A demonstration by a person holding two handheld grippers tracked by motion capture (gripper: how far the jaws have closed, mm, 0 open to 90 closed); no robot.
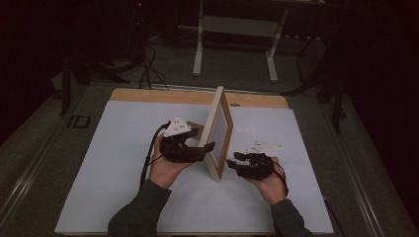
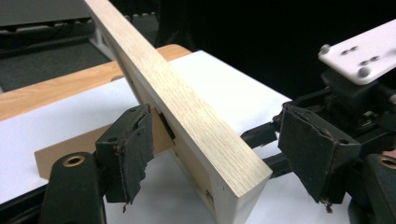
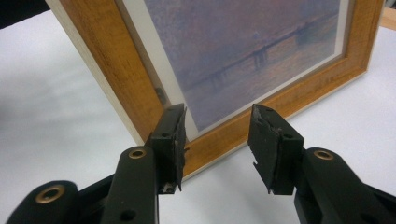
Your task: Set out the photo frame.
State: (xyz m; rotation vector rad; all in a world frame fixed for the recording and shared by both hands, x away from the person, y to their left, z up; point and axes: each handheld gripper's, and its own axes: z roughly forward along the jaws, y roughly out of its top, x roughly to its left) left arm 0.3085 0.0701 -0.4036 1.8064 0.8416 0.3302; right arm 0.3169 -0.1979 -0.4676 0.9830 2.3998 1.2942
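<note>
The wooden picture frame with a purple bridge print stands mid-surface on the white table. The left gripper spreads wide around its edge; the right gripper, wide open, faces its lower front corner.

I'm seeing both forearms coming in from the bottom edge, sleeves dark, each hand wrapped around its tool. The left gripper is sitting with its jaws spread wide apart — pointing rightward. The right gripper is aiming leftward toward it, jaws likewise parted — pads frayed at the edges.
</note>
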